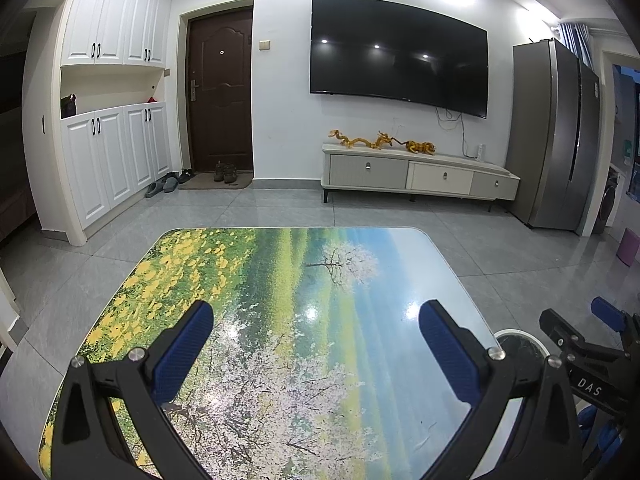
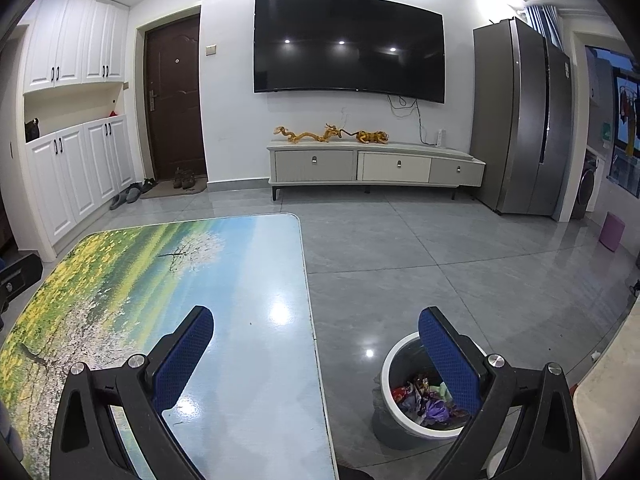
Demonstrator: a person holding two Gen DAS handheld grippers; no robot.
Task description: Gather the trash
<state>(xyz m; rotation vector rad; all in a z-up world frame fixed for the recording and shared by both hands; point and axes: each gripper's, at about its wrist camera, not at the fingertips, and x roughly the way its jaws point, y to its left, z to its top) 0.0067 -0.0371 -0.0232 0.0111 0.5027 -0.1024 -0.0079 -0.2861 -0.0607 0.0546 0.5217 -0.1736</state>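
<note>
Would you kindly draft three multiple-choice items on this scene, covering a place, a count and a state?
1. Where does the waste bin stand?
A. On the table
B. On the floor beside the table's right edge
C. Under the TV cabinet

2. How many drawers show on the front of the TV cabinet?
A. One
B. Three
C. Five

3. What is the state of the right hand-held gripper?
A. Open and holding nothing
B. Shut on a wrapper
C. Shut on the bin's rim

Answers:
1 B: the bin sits on grey tiles just right of the table.
2 B: three drawer fronts, each with a handle.
3 A: its blue fingers stand wide apart with nothing between them.
</note>
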